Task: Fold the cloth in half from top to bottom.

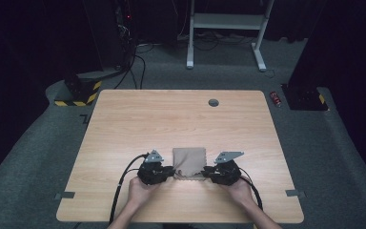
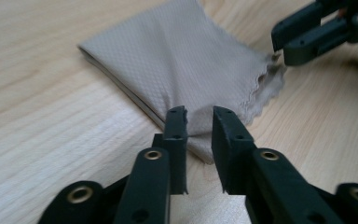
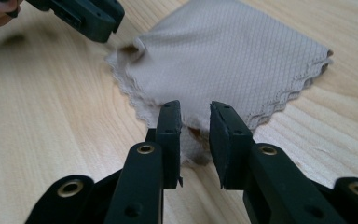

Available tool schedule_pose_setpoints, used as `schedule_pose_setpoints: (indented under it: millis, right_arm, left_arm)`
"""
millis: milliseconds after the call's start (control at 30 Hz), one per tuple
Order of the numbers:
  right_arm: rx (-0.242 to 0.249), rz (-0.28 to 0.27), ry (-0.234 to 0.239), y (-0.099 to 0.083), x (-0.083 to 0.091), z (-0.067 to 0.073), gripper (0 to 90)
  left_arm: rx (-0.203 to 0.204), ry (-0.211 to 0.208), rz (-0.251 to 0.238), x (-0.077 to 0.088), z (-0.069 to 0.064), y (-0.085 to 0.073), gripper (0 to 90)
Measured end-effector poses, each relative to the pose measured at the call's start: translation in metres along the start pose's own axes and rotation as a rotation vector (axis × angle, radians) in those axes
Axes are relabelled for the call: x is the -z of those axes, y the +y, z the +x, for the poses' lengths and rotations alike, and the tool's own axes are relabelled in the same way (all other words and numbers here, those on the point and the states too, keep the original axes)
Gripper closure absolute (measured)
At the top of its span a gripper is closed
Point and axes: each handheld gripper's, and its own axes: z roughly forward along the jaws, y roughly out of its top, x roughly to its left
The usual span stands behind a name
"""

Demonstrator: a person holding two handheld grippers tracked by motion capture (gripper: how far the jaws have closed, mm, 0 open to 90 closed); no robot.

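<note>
Near the front edge of the wooden table [image 1: 124, 124], set on grey carpet in a dark room, lies a folded beige cloth [image 1: 189, 163]. Left gripper [image 1: 170, 171] and right gripper [image 1: 207, 172] flank its front corners, hands low, jaws slightly parted, a corner between each, unpinched.

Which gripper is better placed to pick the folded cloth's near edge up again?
Neither clearly: left gripper and right gripper each straddle a near corner of the cloth, jaws slightly apart.
</note>
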Motion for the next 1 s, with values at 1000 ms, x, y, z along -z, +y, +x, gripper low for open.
schedule_pose_setpoints:
  millis: [1000]
  right_arm:
    - [0.043,0.044,-0.137,-0.002,-0.017,0.007,66.1]
  left_arm:
    - [-0.064,0.18,0.172,-0.016,-0.021,0.003,51.9]
